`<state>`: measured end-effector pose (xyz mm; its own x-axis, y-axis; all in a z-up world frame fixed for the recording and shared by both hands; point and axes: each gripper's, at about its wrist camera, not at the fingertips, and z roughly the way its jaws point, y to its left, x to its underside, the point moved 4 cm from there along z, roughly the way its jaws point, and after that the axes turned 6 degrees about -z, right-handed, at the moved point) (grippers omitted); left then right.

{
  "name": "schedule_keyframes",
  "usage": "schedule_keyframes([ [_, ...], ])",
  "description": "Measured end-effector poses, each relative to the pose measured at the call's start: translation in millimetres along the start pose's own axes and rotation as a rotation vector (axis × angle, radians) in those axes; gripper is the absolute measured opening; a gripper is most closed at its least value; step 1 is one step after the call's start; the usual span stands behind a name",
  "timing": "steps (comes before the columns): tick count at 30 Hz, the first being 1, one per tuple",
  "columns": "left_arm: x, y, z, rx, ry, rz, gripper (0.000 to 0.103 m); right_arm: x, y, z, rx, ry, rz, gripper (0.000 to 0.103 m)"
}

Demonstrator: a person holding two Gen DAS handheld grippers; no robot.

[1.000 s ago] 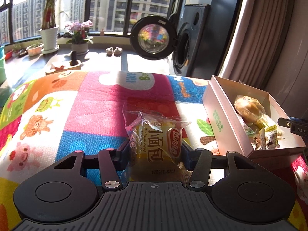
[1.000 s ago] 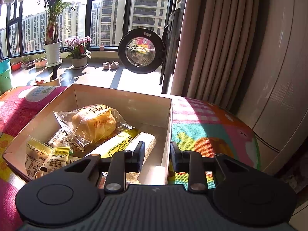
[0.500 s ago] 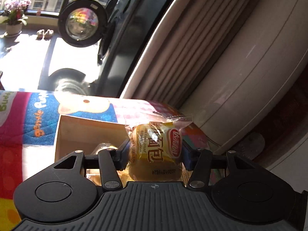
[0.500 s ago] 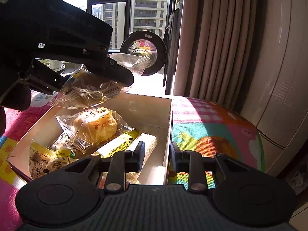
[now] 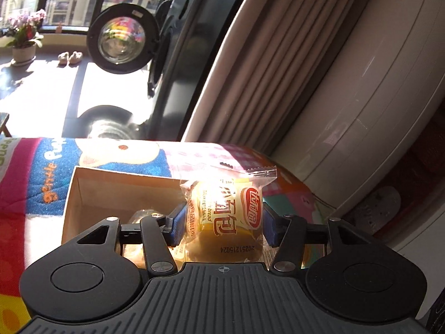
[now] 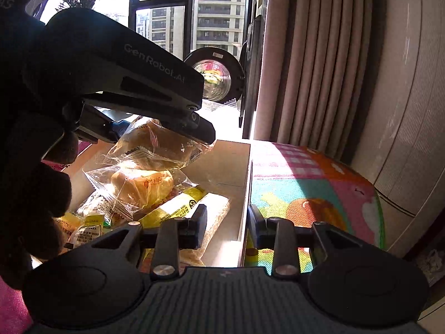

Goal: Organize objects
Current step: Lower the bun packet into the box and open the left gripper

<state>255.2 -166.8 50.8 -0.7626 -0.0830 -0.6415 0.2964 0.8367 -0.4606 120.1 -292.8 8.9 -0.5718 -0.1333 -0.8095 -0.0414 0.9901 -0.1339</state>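
Bread packet [image 5: 225, 217] clamped between left tongs [image 5: 224, 221], above box [image 5: 83, 189].

The right gripper [image 6: 226, 229] straddles the right wall of the cardboard box [image 6: 244, 194] — one finger inside, one outside. Above the box, the left gripper [image 6: 167, 128] pinches a wrapped bread packet [image 6: 155, 150] over other wrapped snacks [image 6: 144, 186] — a gloved hand [image 6: 30, 183] holds it.
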Motion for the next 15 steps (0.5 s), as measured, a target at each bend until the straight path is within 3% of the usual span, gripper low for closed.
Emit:
schedule_keyframes([
  [2, 3.7, -6.3, 7.8, -0.035, 0.055, 0.071, 0.058, -0.3, 0.0, 0.9, 0.003, 0.002, -0.002, 0.033],
  [6, 8.7, -7.4, 13.7, -0.120, 0.069, 0.155, 0.058, -0.1, 0.5, 2.3, 0.001, 0.003, -0.005, 0.033],
  [9, 16.2, -12.0, 14.9, -0.158, 0.109, 0.280, 0.061, 0.5, 0.8, 4.2, 0.006, 0.004, -0.018, 0.034],
  [11, 15.3, -11.4, 13.2, -0.166, 0.111, 0.271, 0.060, 1.3, 2.6, 2.2, 0.004, 0.004, -0.013, 0.035],
  [15, 5.8, -11.5, -6.8, -0.090, -0.003, 0.186, 0.059, 1.7, 3.2, 3.4, 0.004, 0.004, -0.013, 0.035],
])
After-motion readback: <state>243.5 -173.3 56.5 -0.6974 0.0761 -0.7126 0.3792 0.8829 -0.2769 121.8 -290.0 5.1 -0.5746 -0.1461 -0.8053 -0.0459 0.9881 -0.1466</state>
